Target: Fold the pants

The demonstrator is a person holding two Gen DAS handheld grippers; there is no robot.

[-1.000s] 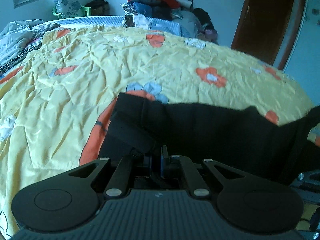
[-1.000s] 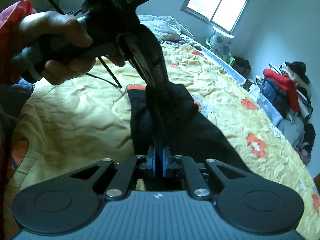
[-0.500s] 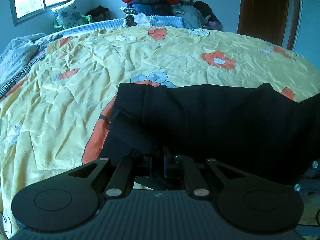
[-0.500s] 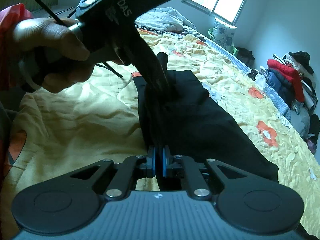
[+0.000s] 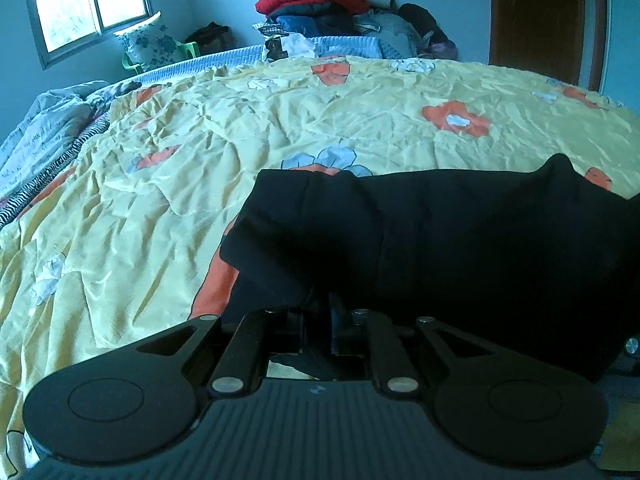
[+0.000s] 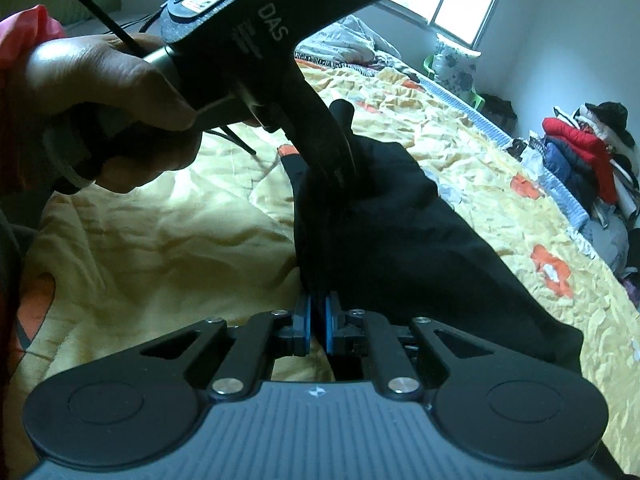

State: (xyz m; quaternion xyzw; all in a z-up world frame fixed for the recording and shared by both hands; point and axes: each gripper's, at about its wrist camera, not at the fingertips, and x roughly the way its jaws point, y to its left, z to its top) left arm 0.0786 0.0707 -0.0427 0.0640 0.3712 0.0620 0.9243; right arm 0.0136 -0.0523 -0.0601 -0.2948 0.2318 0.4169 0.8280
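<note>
The black pants [image 5: 460, 240] lie partly folded on the yellow flowered bedsheet [image 5: 180, 184]. My left gripper [image 5: 318, 312] is shut on the near edge of the pants, its fingertips buried in cloth. In the right wrist view the pants [image 6: 400, 248] stretch away to the right. My right gripper [image 6: 316, 320] is shut on their edge between blue pads [image 6: 303, 328]. The left gripper [image 6: 340, 156] shows there too, held by a hand [image 6: 100, 96], pinching the pants just beyond my right one.
A pile of clothes [image 5: 320, 4] stands past the far end of the bed. Crumpled bedding [image 5: 44, 136] lies at the left. A window [image 5: 88, 0] is at the back left and a brown door [image 5: 540, 16] at the back right.
Both grippers have carried the held edge of the pants forward and lower over the bed. The two grippers have come closer together. The cloth lies flatter.
</note>
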